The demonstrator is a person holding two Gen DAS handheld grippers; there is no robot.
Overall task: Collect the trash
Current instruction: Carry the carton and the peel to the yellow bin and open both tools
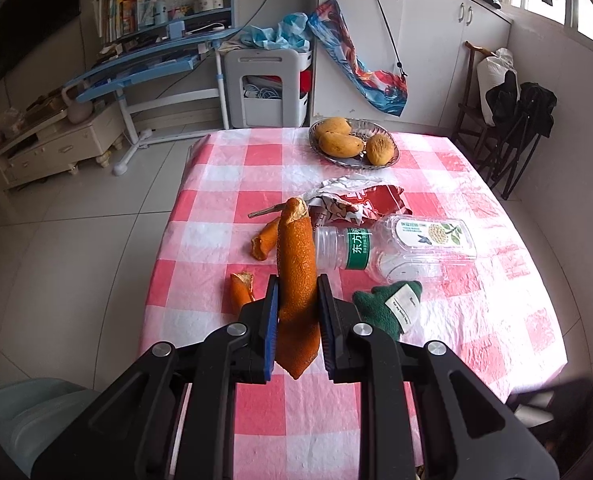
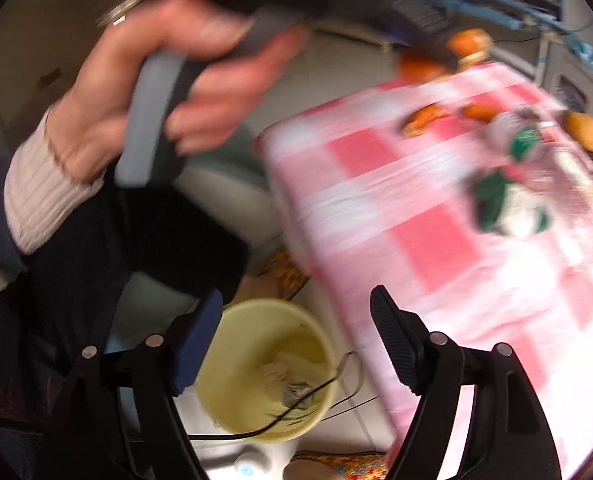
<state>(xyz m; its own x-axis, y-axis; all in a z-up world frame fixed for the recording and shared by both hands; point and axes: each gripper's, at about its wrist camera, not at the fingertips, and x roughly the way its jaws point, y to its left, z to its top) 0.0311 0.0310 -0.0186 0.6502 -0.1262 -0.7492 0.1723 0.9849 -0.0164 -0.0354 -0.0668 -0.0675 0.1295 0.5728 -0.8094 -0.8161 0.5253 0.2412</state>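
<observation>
The left tongs (image 1: 296, 300) pinch a long strip of orange peel (image 1: 296, 280) between their pads, lifted clear of the checked counter (image 1: 216, 400). The right tongs (image 2: 296, 344) stand spread with nothing between them, directly over a pale yellow bin (image 2: 232, 368) on the floor beside the counter's edge; some scraps already lie inside it. The person's left hand (image 2: 168, 80) on its grip shows blurred above.

More trash lies on the counter beyond the held strip: two smaller peel pieces (image 1: 242, 286), a torn red wrapper (image 1: 360, 200), an empty plastic bottle (image 1: 352, 248) and a clear plastic box (image 1: 432, 240).

To do this step well, the held strip should probably be carried well over the bin's mouth before letting go, low enough that the light, curled peel does not catch the rim or drop to the floor.
</observation>
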